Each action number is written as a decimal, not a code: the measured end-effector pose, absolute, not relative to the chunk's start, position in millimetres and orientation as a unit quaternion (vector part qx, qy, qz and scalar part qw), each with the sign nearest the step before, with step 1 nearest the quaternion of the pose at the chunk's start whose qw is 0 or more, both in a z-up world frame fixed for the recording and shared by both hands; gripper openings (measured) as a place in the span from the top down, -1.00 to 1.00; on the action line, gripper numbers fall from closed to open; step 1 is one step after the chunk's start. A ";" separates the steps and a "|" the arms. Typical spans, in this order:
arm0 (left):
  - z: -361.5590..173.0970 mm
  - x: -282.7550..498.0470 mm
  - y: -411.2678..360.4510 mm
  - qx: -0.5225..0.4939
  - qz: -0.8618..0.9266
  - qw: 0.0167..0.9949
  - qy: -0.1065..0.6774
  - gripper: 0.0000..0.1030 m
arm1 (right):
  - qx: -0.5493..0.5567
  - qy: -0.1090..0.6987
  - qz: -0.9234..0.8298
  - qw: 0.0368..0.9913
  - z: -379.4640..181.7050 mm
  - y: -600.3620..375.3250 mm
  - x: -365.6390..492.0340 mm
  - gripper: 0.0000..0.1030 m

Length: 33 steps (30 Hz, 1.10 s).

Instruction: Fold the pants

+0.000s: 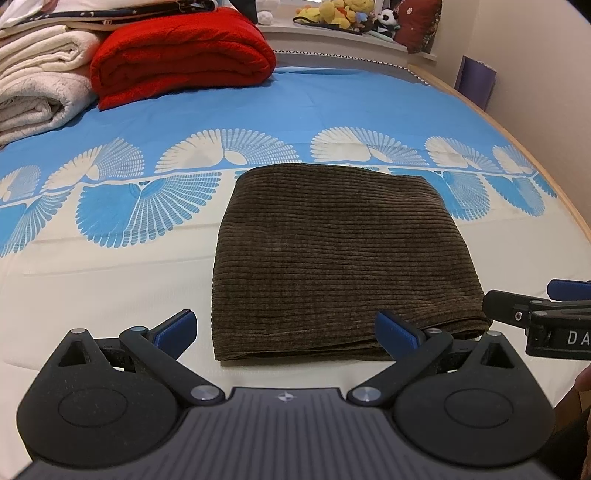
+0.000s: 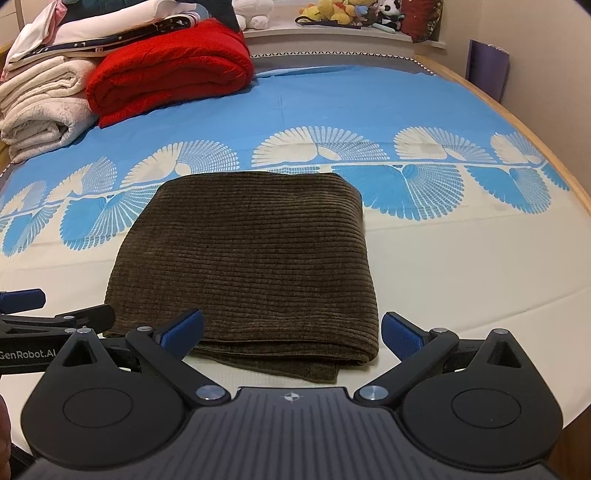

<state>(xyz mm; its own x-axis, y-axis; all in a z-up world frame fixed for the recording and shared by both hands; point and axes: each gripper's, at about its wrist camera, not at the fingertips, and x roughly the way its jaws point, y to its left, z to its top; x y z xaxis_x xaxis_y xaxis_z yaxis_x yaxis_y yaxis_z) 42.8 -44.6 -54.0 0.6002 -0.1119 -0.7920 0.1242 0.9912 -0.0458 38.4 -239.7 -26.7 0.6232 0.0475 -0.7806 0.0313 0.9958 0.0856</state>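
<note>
Two grippers, left gripper (image 1: pixel 286 334) and right gripper (image 2: pixel 291 332), both spread wide, holding nothing. Folded brown corduroy pants (image 1: pixel 332 258) lie at 12 o'clock on the blue-and-white patterned bedsheet (image 1: pixel 110 258).

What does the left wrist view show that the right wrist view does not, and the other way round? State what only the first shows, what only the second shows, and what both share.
Only the left wrist view shows the right gripper from the side, at the pants' right near corner, with the letters "DA" on it.

Only the right wrist view shows the left gripper from the side, marked "GenRobot.AI", and a loose layer of cloth sticking out under the near edge.

Both show the folded brown corduroy pants on the bed sheet, the red blanket, white blankets and plush toys. Both grippers are open.
</note>
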 end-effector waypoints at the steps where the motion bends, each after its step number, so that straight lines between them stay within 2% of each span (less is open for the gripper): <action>1: -53.8 42.7 -44.6 0.006 -0.067 0.895 0.442 -0.99 | 0.046 0.434 0.005 0.900 -26.6 -239.8 38.4 -0.97; 33: -56.1 43.6 -46.7 0.011 -0.077 0.894 0.440 -0.99 | 0.041 0.435 0.009 0.900 -27.0 -238.1 39.4 -0.97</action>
